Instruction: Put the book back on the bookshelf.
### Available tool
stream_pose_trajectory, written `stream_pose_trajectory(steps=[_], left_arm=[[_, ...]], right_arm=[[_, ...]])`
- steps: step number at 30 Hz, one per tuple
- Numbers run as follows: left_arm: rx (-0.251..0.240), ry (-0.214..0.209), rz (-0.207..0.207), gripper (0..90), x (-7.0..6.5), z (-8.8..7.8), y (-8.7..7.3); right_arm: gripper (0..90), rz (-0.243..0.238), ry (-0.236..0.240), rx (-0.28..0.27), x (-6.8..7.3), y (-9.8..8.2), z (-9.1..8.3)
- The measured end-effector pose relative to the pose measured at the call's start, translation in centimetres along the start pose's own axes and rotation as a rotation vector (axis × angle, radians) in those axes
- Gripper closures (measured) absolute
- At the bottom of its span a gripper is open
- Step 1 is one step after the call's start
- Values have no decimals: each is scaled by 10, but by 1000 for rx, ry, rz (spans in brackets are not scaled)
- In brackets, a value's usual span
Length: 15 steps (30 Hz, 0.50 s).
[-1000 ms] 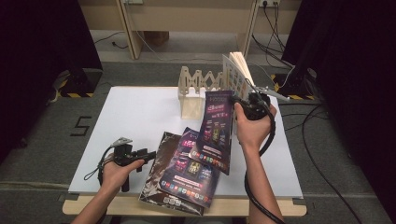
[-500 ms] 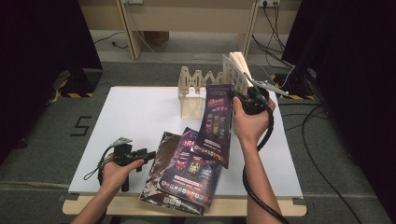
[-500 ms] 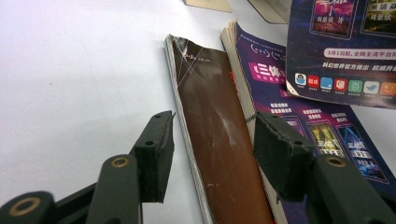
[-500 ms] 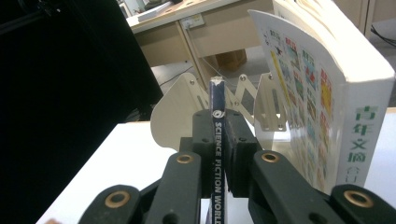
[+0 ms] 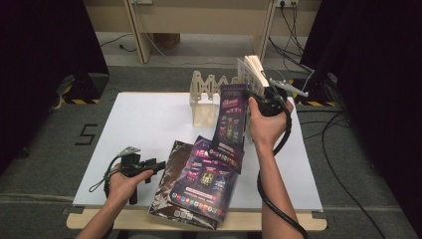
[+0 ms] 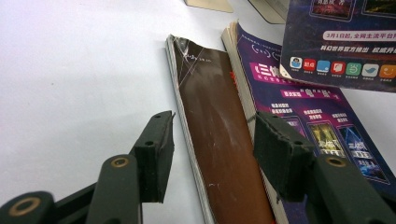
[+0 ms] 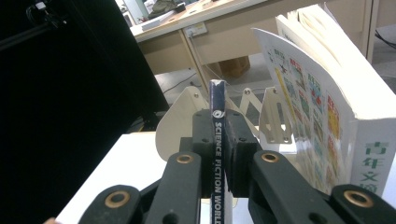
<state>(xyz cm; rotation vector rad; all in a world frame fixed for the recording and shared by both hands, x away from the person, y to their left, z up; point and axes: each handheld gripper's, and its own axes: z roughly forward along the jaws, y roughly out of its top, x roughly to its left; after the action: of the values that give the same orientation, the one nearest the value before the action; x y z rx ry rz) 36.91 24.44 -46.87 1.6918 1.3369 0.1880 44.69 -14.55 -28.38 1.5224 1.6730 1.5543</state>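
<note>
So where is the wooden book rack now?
In the high view, the wooden book rack stands at the table's far edge, right of centre, just left of the lifted magazine.

Bare forearms, no sleeves, entering from bottom of high view. Left gripper (image 5: 158, 164), lower left: black body, grey three-cornered plate on top, thin black cable looped beside. Right gripper (image 5: 247, 97), upper right: black, thick black cable trailing down. Black jaws with brass-coloured pivot pins, ribbed pads (image 6: 275, 149).

The left gripper (image 5: 158, 164) rests low near the table edge, its 2 jaws standing apart. The right gripper (image 5: 255, 102) is raised on a bent forearm, jaws clamped together on a thin spine.
</note>
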Motion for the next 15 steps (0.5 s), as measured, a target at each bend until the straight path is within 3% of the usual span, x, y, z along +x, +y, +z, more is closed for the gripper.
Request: stream_pose_trajectory(steps=[15], left_arm=[[0,2,2,472,0,-1,0]], right_arm=[[848,-18,-14,-27,4,9,7]])
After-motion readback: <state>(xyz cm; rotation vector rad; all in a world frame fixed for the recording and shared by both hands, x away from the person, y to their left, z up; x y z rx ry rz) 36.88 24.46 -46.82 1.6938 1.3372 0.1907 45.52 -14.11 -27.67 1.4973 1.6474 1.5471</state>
